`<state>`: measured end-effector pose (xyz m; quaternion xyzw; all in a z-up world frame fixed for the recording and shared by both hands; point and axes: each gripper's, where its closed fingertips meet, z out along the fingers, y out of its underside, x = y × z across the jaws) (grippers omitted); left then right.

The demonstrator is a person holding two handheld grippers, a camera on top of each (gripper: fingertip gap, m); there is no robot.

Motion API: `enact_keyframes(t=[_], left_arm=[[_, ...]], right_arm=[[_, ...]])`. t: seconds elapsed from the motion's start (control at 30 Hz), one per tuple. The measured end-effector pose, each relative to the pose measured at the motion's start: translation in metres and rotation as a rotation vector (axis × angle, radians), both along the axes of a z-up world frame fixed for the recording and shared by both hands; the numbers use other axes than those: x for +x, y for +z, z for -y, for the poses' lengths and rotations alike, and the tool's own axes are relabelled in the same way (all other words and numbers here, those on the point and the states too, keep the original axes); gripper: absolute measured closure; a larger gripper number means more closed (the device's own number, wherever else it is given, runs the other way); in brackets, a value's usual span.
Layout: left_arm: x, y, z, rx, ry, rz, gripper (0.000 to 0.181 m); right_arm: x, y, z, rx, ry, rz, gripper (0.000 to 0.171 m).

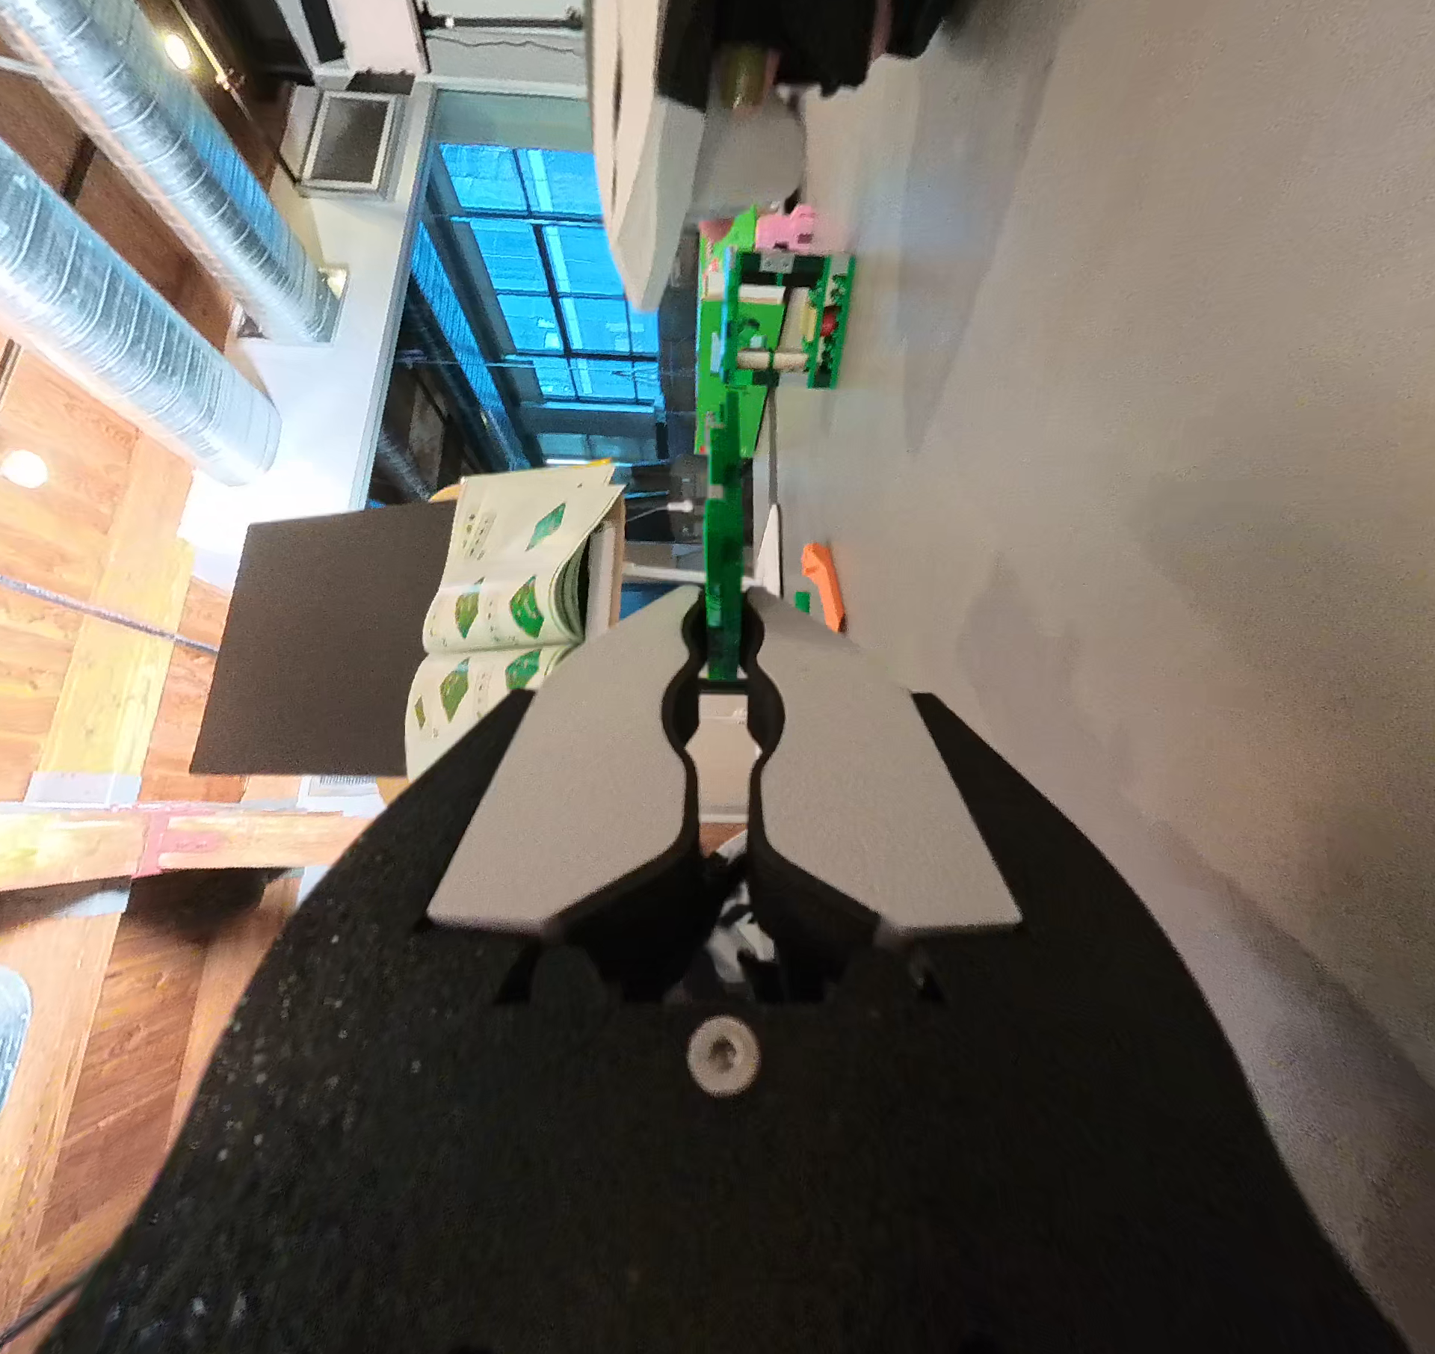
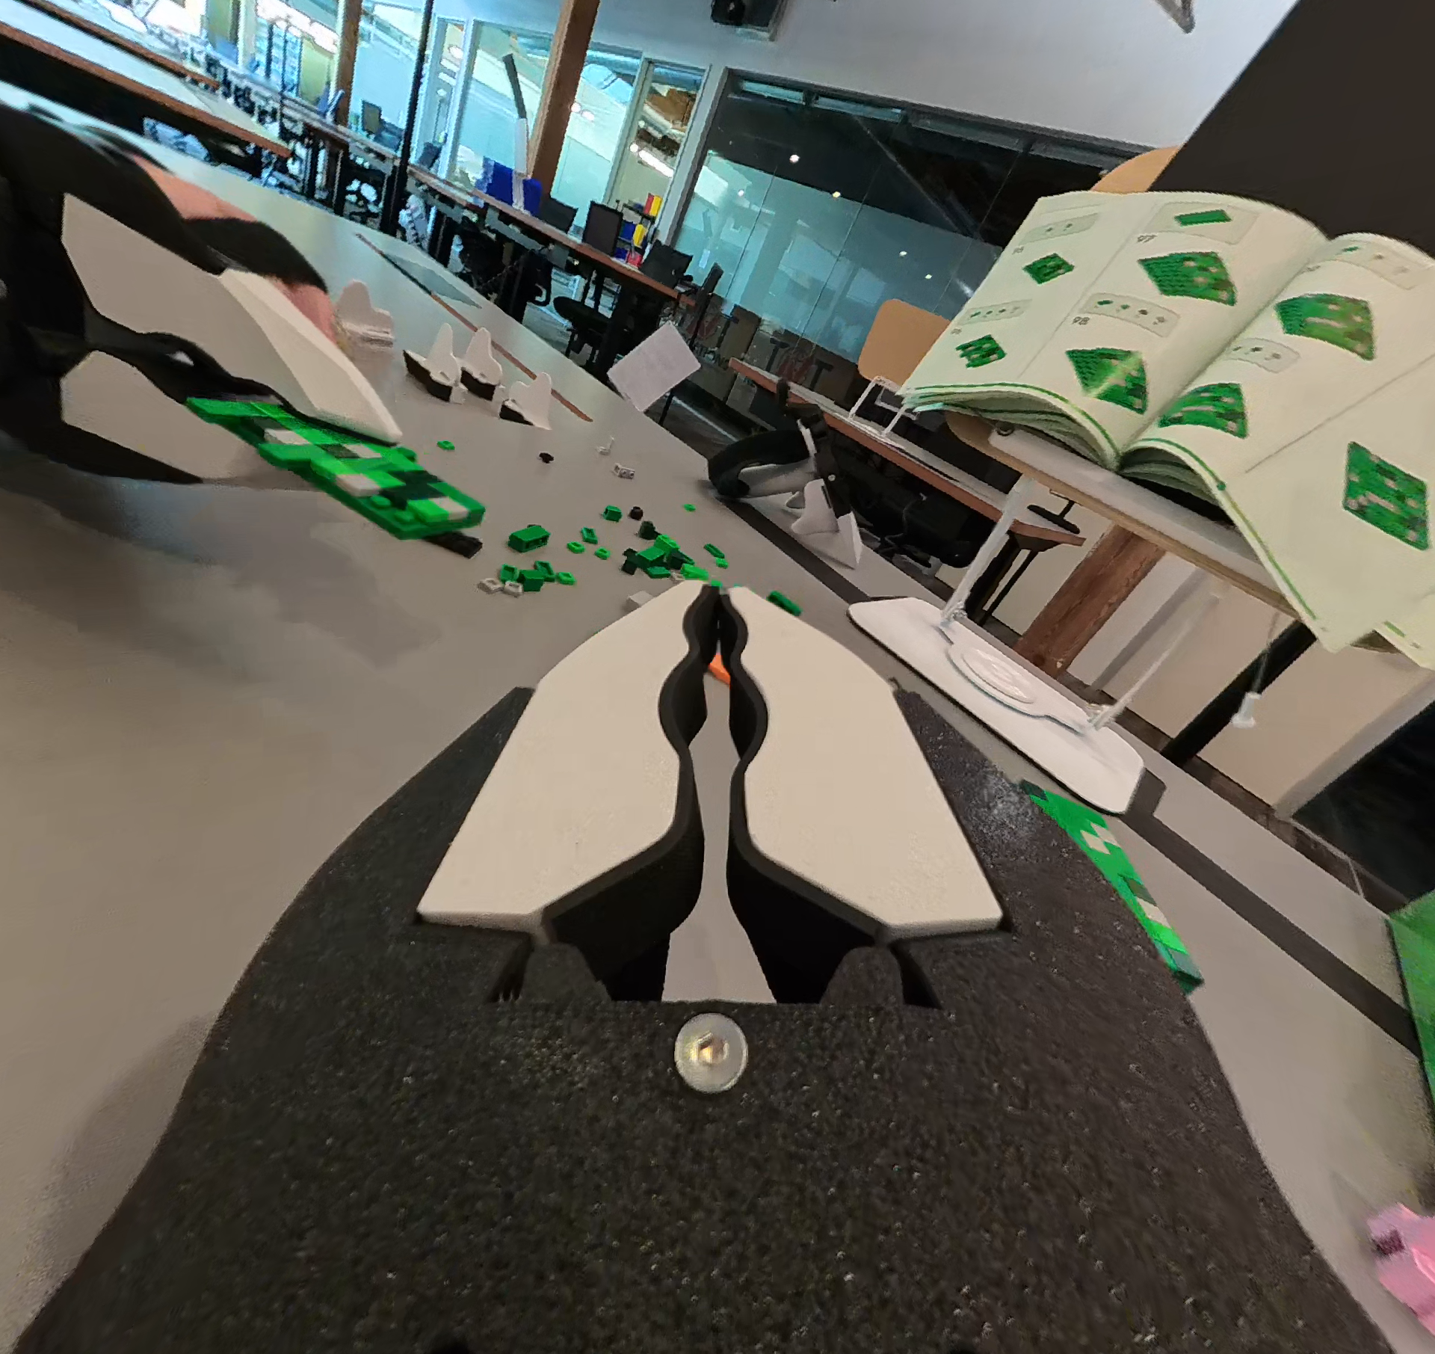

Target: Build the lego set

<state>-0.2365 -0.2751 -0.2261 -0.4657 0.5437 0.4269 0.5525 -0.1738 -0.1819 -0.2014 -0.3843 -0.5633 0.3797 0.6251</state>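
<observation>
My left gripper (image 1: 722,602) is shut on the edge of a flat green Lego panel (image 1: 722,509) and holds it above the grey table (image 1: 1165,462). The right wrist view shows the same panel (image 2: 349,462), with green, white and dark tiles, in the left gripper (image 2: 256,423) at the far left. My right gripper (image 2: 718,594) is shut low over the table, with nothing visible between its tips. It points at a scatter of small loose green pieces (image 2: 644,555). An orange separator tool (image 2: 718,670) shows through the gap between its fingers.
An open instruction booklet (image 2: 1203,353) rests on a white stand (image 2: 1009,695) at the right. A second green panel (image 2: 1118,874) and a pink piece (image 2: 1405,1254) lie by the right gripper. A green built frame (image 1: 792,322) stands on the table. Small white stands (image 2: 466,369) sit farther back. One gripper's finger ends stand about 12 cm off the other's.
</observation>
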Motion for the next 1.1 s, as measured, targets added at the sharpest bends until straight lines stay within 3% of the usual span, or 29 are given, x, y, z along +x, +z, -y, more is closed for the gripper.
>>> enact_keyframes(t=[0.3, 0.43, 0.53, 0.83, 1.0, 1.1], left_arm=[[0.022, -0.015, -0.001, -0.038, -0.066, -0.059, 0.175], [0.022, -0.012, 0.0, -0.023, -0.056, -0.048, 0.175], [0.021, -0.012, 0.001, -0.034, -0.059, -0.035, 0.175], [0.025, -0.016, 0.002, -0.066, -0.079, -0.025, 0.175], [0.021, -0.017, 0.001, -0.076, -0.073, -0.009, 0.175], [0.02, -0.017, 0.001, -0.078, -0.071, -0.004, 0.176]], right_arm=[[-0.057, -0.003, 0.006, -0.298, 0.171, 0.364, 0.164], [-0.105, -0.012, -0.004, -0.427, 0.15, 0.729, 0.155], [-0.134, -0.023, -0.01, -0.45, 0.138, 0.925, 0.157], [-0.224, -0.043, -0.036, -0.586, -0.002, 1.09, 0.161], [-0.254, -0.077, -0.054, -0.439, -0.019, 1.237, 0.158], [-0.271, -0.081, -0.056, -0.376, 0.012, 1.192, 0.155]])
